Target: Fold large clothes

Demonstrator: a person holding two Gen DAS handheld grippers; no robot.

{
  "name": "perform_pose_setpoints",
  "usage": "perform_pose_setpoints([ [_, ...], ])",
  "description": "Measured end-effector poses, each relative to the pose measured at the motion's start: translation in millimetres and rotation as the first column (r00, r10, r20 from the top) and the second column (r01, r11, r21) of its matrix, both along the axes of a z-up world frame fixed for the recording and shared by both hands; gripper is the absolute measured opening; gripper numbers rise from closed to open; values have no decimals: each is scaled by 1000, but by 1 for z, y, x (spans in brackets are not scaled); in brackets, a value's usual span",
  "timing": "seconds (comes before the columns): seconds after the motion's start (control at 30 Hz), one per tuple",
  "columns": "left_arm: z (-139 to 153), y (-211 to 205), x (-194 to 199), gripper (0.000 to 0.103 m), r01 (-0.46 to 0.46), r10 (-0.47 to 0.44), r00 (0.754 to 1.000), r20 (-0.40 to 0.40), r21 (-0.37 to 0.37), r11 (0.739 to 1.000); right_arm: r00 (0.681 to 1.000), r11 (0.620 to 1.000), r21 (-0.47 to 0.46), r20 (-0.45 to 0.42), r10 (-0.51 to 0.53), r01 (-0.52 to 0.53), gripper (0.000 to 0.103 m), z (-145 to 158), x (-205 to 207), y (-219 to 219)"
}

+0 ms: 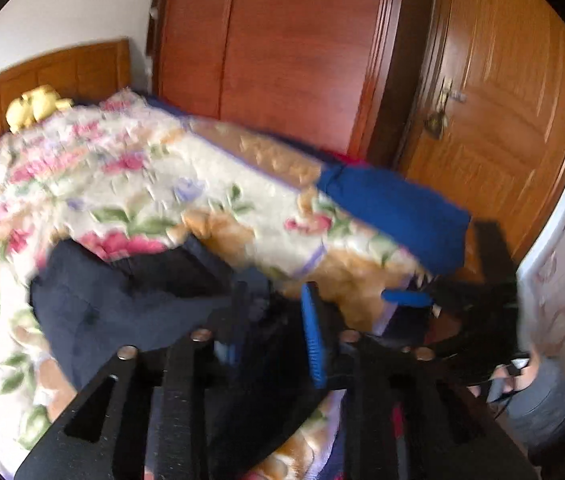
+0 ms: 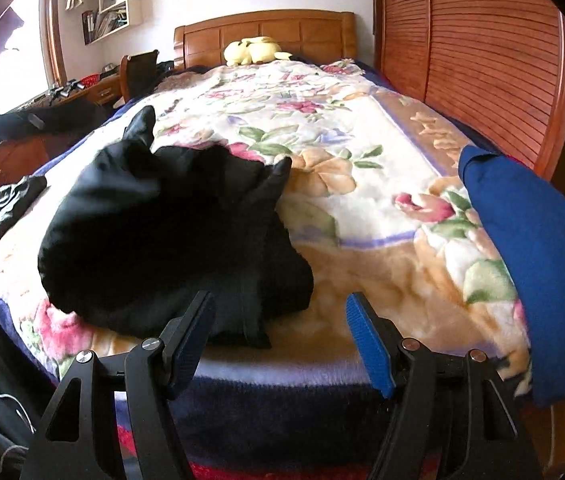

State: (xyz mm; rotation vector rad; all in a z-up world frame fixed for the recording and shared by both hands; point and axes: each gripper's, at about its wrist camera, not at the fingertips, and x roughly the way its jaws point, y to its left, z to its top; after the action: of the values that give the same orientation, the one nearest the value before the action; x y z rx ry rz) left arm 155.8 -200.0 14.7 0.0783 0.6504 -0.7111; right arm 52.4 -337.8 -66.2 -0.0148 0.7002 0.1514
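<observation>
A dark navy, almost black garment (image 2: pixel 162 232) lies bunched on the floral blanket (image 2: pixel 322 128) near the foot of the bed. In the blurred left wrist view the same garment (image 1: pixel 122 292) reaches in between the fingers of my left gripper (image 1: pixel 274 300). The jaws stand partly apart and do not pinch it. My right gripper (image 2: pixel 278 308) hangs open over the foot edge of the bed, just right of the garment, with nothing between its pads. A folded blue garment (image 2: pixel 530 248) rests on the bed's right edge. It also shows in the left wrist view (image 1: pixel 394 212).
A yellow plush toy (image 2: pixel 256 50) sits by the wooden headboard (image 2: pixel 266 28). A slatted wardrobe (image 2: pixel 474 60) flanks the bed on the right and a wooden door (image 1: pixel 494 120) stands beyond it. A desk and chair (image 2: pixel 138 72) are at the left. More dark clothing (image 2: pixel 10 200) lies at the left bed edge.
</observation>
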Motion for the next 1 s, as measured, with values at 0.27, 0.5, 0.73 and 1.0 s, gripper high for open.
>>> perform_pose_setpoints([
  [0.27,30,71,-11,32,-127,127,988,92,1,992,996,999,-23,72,45,-44,70,35,12,20],
  [0.5,-4,138,-8,32,-274,273,961,46,23,961,980,987,-56,119,157,-151,70,68,42,64],
  [0.73,-34,185,-14,32,-371,370,928,33,58,927,964,962,-77,40,264,-261,70,60,101,117],
  [1.0,-80,223,-20,32,-436,440,898,-24,92,895,958,960,-52,-103,269,-275,70,37,166,135],
])
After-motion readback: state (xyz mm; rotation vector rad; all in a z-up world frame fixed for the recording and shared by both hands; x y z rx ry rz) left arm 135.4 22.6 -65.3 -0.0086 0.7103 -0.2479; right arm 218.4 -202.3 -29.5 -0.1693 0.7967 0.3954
